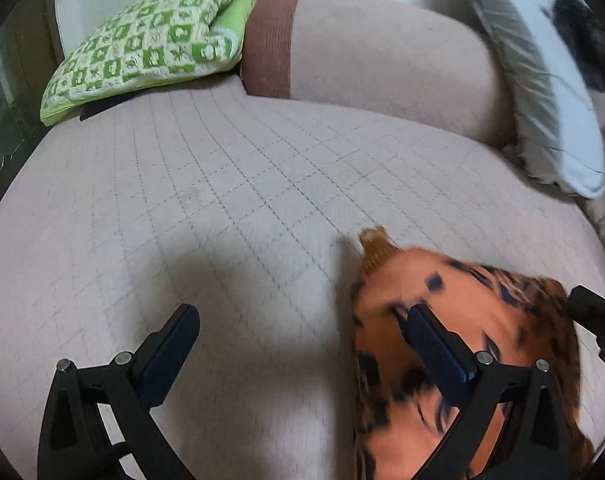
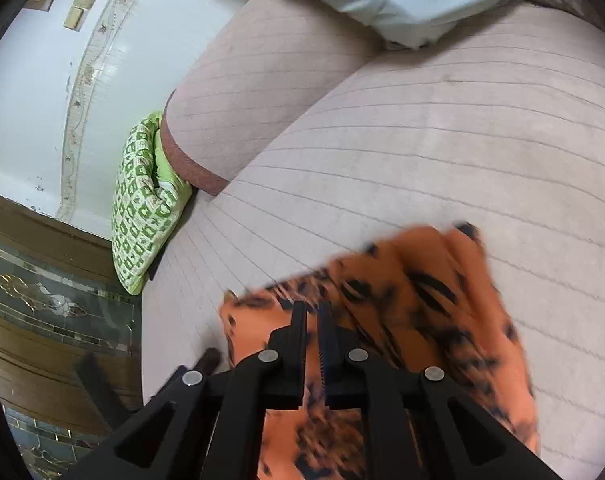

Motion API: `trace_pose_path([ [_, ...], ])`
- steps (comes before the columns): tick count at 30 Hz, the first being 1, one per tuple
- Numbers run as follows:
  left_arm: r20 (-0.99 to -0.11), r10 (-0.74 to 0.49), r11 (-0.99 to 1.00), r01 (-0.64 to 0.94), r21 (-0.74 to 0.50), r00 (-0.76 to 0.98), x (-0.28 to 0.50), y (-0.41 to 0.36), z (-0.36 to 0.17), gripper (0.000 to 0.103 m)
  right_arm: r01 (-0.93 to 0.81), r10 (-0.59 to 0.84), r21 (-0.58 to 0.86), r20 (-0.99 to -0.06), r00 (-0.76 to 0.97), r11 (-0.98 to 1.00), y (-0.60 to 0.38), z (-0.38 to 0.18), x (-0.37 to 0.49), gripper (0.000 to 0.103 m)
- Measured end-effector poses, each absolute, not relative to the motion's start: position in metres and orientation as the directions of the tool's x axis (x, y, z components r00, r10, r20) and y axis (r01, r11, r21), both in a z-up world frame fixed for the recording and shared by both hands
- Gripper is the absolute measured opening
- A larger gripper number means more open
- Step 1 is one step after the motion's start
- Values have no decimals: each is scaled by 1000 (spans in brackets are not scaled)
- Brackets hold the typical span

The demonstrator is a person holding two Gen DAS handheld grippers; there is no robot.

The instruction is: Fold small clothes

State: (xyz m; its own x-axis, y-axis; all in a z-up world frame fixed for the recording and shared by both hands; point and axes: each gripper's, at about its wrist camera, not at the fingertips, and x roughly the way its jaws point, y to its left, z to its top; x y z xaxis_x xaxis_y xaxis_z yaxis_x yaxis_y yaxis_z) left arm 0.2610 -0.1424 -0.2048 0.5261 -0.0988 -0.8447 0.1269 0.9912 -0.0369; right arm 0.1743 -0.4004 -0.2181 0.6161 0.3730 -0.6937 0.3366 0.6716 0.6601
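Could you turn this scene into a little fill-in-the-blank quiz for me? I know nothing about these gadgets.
1. The orange garment carries dark ____ in an animal-skin pattern.
2. The right gripper is ____ on the garment.
3. The left gripper has its fingers ____, nothing between them.
4. The checked pillow by the bolster is ____ and white.

Missing words: spots; shut; open; green

Quilted pink bed, white wall

Home bedroom, quilted pink mattress, green patterned pillow, bolster, tiled floor
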Motion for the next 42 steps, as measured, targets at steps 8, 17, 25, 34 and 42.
trace_pose_path([
  [8, -875, -13, 975, 202, 97, 484, 271, -160, -226, 103, 449, 365, 593, -787, 498, 668, -398, -263, 216, 5],
  [17, -676, 50, 953, 168, 253, 735, 186, -161, -149, 103, 283, 383, 585, -755, 532, 760, -392, -201, 128, 5],
  [25, -827, -72, 918, 361, 163, 557, 92, -168, -201, 103, 299, 254, 399, -869, 424, 867, -371, -222, 50, 6],
  [34, -727, -141, 955, 286, 79, 672, 85, -157, -161, 103, 259, 274, 453, -811, 517, 853, -371, -203, 38, 6],
  [42, -673, -119, 975, 215, 60, 730, 118, -136, -148, 103, 233, 225, 520, -672, 706, 822, -386, -167, 43, 5],
])
